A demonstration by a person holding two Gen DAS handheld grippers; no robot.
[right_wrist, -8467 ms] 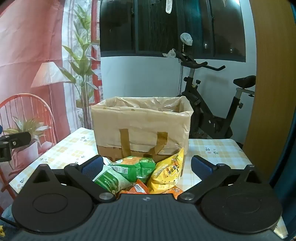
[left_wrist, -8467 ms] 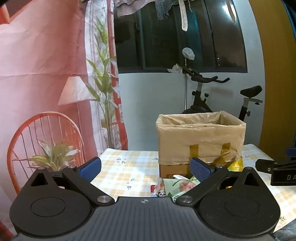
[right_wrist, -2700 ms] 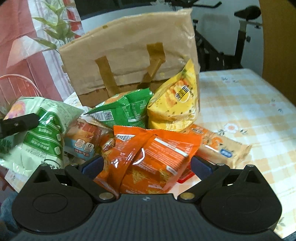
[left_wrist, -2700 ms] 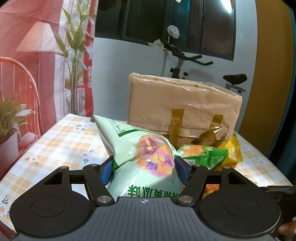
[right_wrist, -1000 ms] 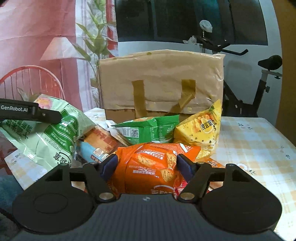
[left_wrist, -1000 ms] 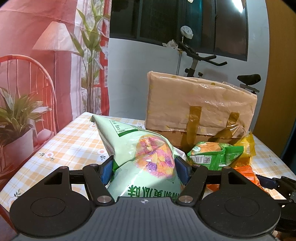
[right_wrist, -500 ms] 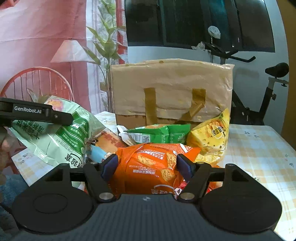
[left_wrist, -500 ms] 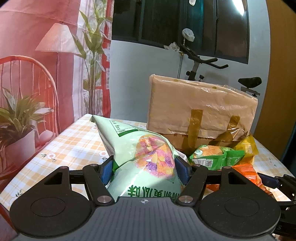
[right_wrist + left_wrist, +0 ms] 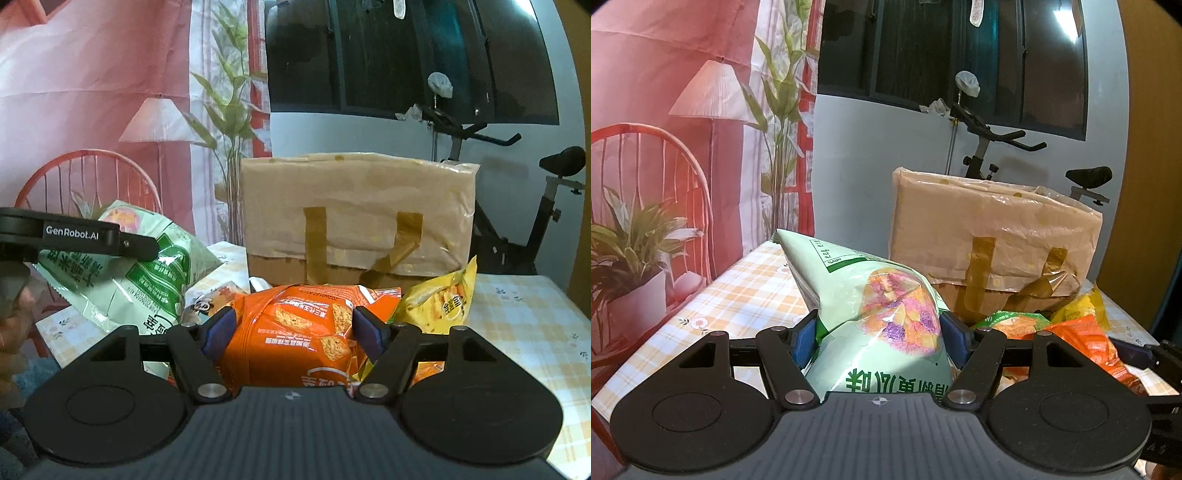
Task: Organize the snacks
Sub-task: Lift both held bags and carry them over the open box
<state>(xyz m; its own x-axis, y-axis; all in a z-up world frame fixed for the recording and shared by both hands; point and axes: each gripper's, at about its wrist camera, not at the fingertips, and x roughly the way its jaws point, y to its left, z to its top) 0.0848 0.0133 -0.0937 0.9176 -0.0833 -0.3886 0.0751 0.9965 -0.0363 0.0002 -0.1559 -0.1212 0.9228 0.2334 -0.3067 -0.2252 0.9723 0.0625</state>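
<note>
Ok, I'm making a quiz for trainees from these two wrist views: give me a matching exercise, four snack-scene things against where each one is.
Things:
1. pale green bag
2. orange bag
3. yellow bag
4. taped box

Places:
A. standing at the back of the checked table
B. clamped in the right gripper
C. clamped in the left gripper
D. leaning against the box's front right corner

Pairs: 1-C, 2-B, 3-D, 4-A
</note>
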